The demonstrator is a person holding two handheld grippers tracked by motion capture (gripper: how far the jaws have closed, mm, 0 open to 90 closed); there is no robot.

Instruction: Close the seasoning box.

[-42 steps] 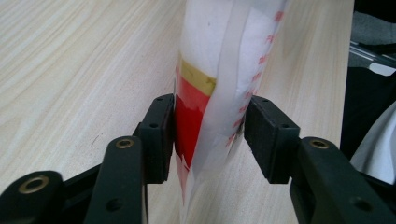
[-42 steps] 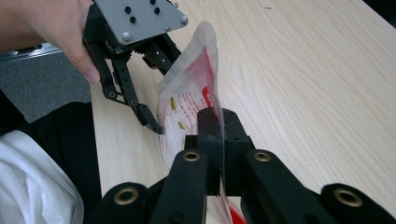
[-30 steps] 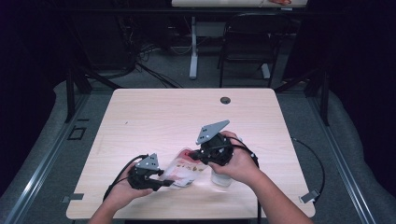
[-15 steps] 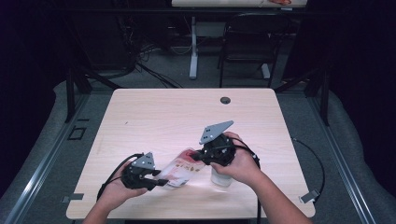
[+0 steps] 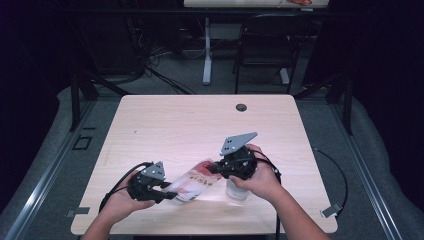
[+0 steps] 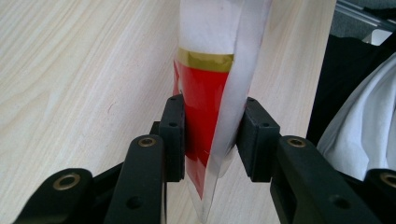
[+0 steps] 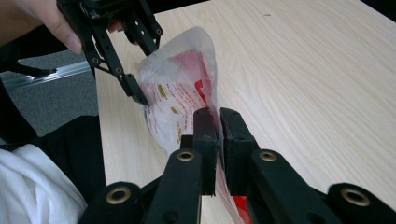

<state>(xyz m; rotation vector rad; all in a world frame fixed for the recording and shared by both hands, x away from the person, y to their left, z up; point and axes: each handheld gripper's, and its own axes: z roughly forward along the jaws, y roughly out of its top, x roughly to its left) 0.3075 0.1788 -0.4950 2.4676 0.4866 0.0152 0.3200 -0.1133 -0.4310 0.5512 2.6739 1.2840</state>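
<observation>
A red and white plastic bag point(image 5: 194, 181) with gold print hangs stretched between both grippers, just above the wooden table point(image 5: 200, 130) near its front edge. My left gripper point(image 5: 167, 194) is shut on the bag's near-left end; in the left gripper view its pads point(image 6: 173, 135) press the bag point(image 6: 201, 88) from both sides. My right gripper point(image 5: 215, 169) is shut on the bag's other end, and in the right gripper view its jaws pinch a thin edge of the bag point(image 7: 180, 93). The left gripper point(image 7: 144, 65) shows there at the bag's far end.
A white round container point(image 5: 237, 192) stands on the table, partly hidden under the right hand. A black grommet point(image 5: 241, 107) sits near the table's far edge. A chair point(image 5: 265, 45) stands beyond it. Cables trail off the table's front and right.
My left gripper has drawn a little to the left with its end of the bag, so the bag lies more stretched out. The right gripper has barely moved.
</observation>
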